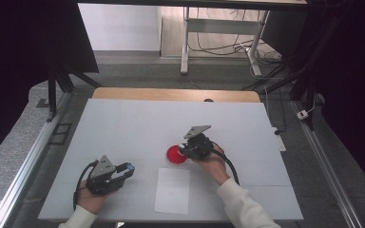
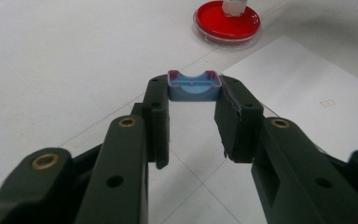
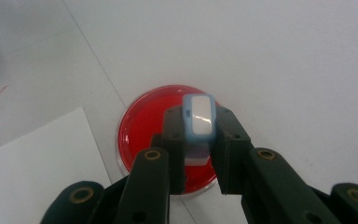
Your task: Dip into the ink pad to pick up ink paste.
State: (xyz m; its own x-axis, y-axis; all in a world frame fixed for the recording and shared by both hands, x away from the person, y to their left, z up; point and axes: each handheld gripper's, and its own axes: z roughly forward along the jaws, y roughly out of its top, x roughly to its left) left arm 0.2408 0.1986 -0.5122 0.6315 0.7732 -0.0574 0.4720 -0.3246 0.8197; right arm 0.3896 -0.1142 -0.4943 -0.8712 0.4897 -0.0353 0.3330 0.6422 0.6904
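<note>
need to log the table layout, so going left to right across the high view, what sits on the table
left gripper holding a small blue cap → white sheet of paper → red round dish → right gripper holding a small white and blue block over the dish. Paper and dish overlap in span, so their order is loose.

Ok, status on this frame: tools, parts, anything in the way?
Left tool shut on small blue cap. Right tool shut on white-and-blue stamp body, over round red ink dish. White paper sheet beside dish, nothing obstructing.

The left gripper (image 2: 194, 100) fingers pinch a blue cap (image 2: 194, 87); beyond, a red dish (image 2: 227, 23) holds something white, perhaps a stamp.
</note>
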